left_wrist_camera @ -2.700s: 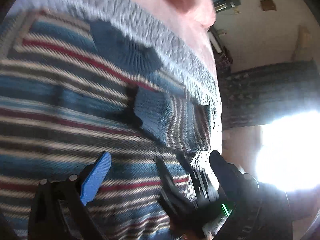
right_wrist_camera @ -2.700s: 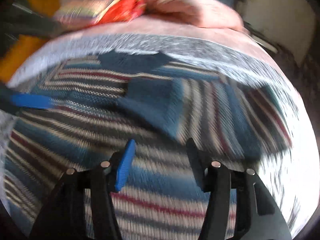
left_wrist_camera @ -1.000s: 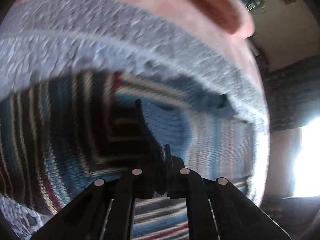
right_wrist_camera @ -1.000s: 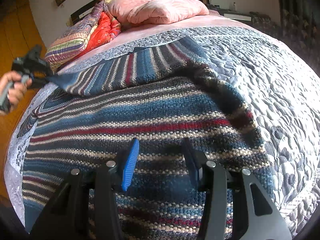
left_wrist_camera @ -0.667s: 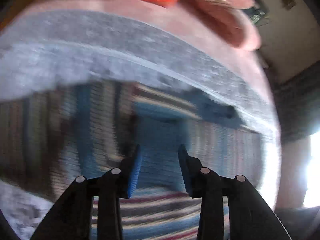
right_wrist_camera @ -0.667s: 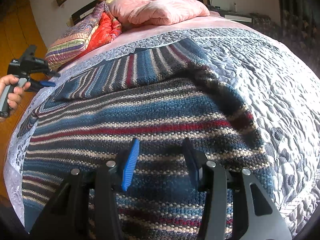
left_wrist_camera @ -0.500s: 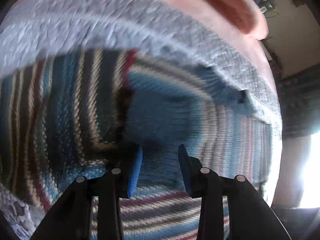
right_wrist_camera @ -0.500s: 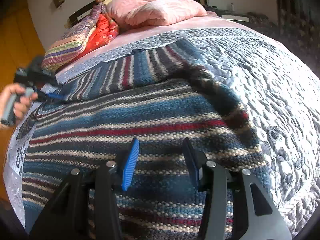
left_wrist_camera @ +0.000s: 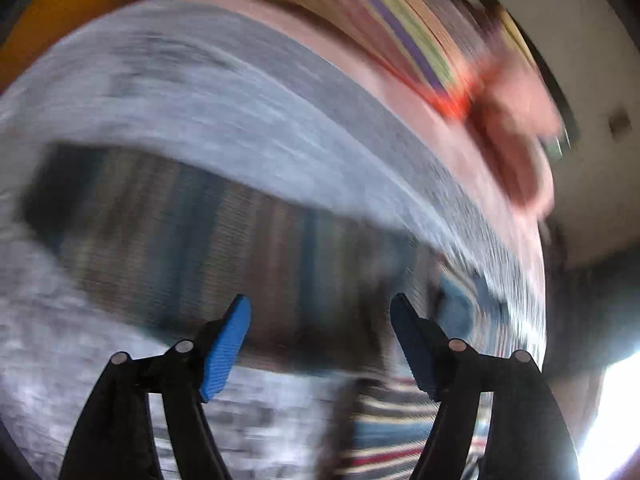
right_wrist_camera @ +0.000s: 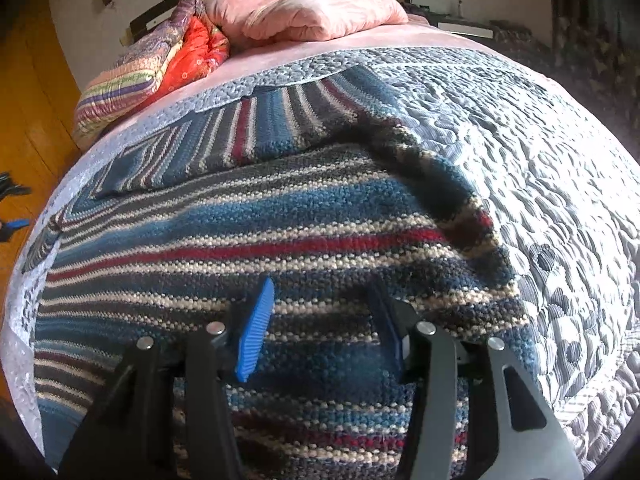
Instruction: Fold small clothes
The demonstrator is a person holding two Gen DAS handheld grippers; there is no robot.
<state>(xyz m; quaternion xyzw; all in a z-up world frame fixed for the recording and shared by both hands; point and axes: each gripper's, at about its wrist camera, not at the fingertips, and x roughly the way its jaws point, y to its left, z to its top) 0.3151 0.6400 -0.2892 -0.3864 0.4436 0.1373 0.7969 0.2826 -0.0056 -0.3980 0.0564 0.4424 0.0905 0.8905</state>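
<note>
A knitted sweater (right_wrist_camera: 248,232) with blue, cream, grey and red stripes lies flat on the bed. One sleeve (right_wrist_camera: 240,136) is folded across its far part. My right gripper (right_wrist_camera: 324,320) hovers open just above the sweater's near hem, with nothing between its fingers. The left wrist view is badly blurred; my left gripper (left_wrist_camera: 320,340) is open and empty there, near the sweater (left_wrist_camera: 248,252) at the bed's left side. Its blue fingertips (right_wrist_camera: 14,224) show at the far left edge of the right wrist view, off the bed.
A grey-blue quilted bedspread (right_wrist_camera: 540,168) covers the bed, bare to the right of the sweater. Pink pillows (right_wrist_camera: 304,12) and folded striped and red blankets (right_wrist_camera: 152,68) lie at the headboard. An orange wooden floor (right_wrist_camera: 28,120) lies to the left.
My left gripper let go of the sleeve, which now lies folded over the sweater, then opened wide and drew back left off the bed. My right gripper stayed open and hardly moved.
</note>
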